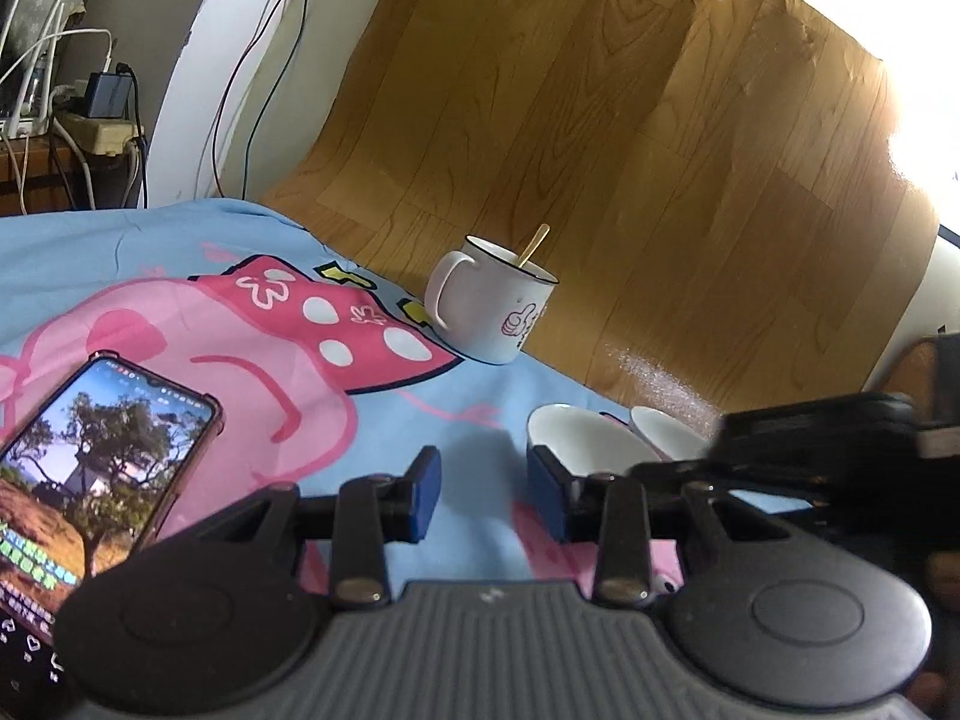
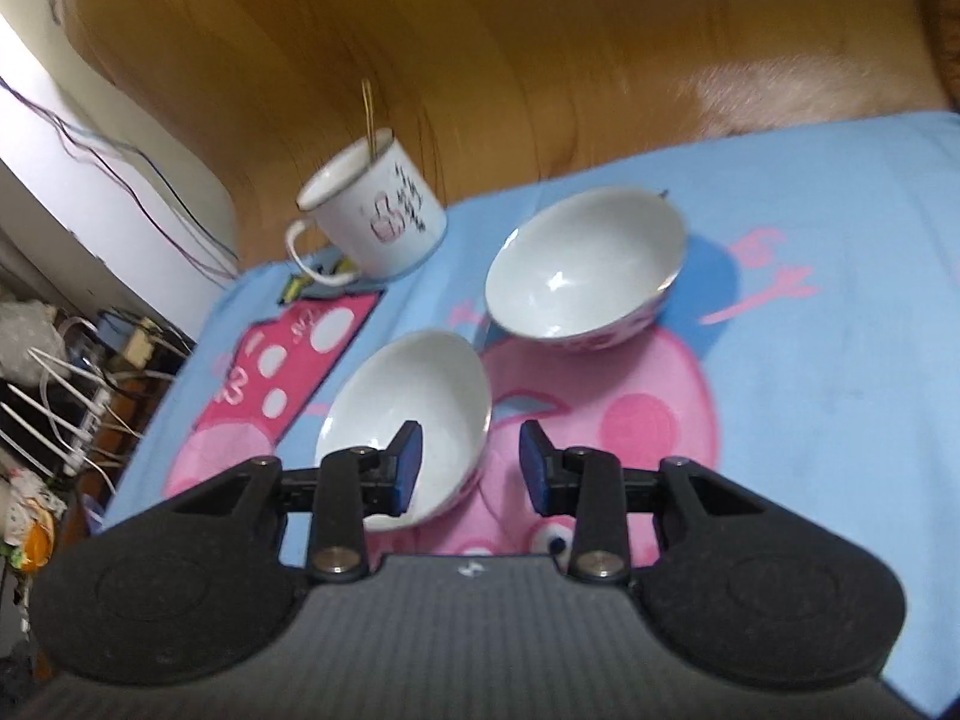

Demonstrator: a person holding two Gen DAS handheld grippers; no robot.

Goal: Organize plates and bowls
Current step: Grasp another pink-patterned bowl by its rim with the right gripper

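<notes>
Nearest the left wrist camera, the left gripper [image 1: 485, 495] holds its blue-padded fingers [image 1: 425, 495] partly spread with nothing between them; only the cartoon-printed blue cloth [image 1: 150, 252] shows in the gap.

Left to right in the left wrist view:
1. A phone [image 1: 90, 468] with a lit screen lies flat on the cloth at the left edge.
2. A white enamel mug [image 1: 489, 306] stands upright near the far edge of the cloth, handle to the left, with a thin wooden stick [image 1: 534, 246] leaning inside it.
3. The near bowl [image 1: 579, 438] sits just beyond the right finger; whether the pad touches its rim cannot be told.
4. A second bowl [image 1: 666, 429] sits beside it, partly hidden by the black body of the right gripper [image 1: 810, 438] entering from the right.

Left to right in the right wrist view, which is motion-blurred:
1. Cables and white wire items are cluttered below the left edge of the cloth [image 2: 840, 300].
2. The mug [image 2: 378, 216] stands at the far left of the cloth.
3. The near bowl [image 2: 414, 420], white and empty, rests on the cloth. The right gripper [image 2: 471, 468] has its fingers partly spread: the left finger [image 2: 405, 468] lies over the bowl's interior, the right finger outside its rim. The rim is between them, and the pads do not press on it.
4. The second bowl [image 2: 585, 270], white with a pink pattern outside, stands farther back and right, apart from the near bowl.

Wood-grain flooring [image 2: 480, 30] lies beyond the cloth.
</notes>
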